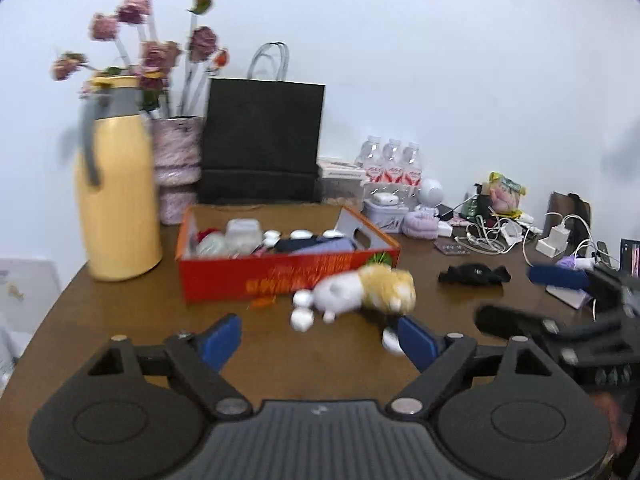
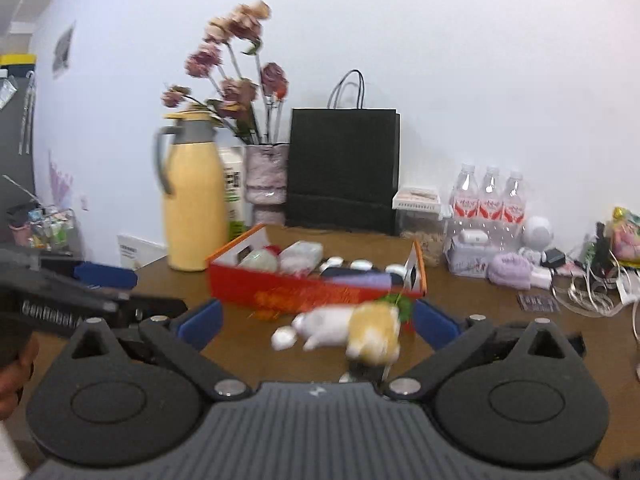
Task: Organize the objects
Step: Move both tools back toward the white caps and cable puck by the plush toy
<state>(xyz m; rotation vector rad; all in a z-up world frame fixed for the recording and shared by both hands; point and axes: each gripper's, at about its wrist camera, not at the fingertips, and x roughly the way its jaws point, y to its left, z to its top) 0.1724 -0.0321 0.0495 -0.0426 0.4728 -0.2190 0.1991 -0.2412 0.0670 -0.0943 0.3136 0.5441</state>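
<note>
Targeting the plush toy lying on the table just in front of the red box's front wall, both left gripper and right gripper spread wide and empty: straddle its body, close gently, lift clear over the wall.

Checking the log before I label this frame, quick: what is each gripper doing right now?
Left gripper: jaws open, holding nothing, above the table near the plush toy.
Right gripper: jaws open, holding nothing; the toy lies between them, not clamped.
</note>
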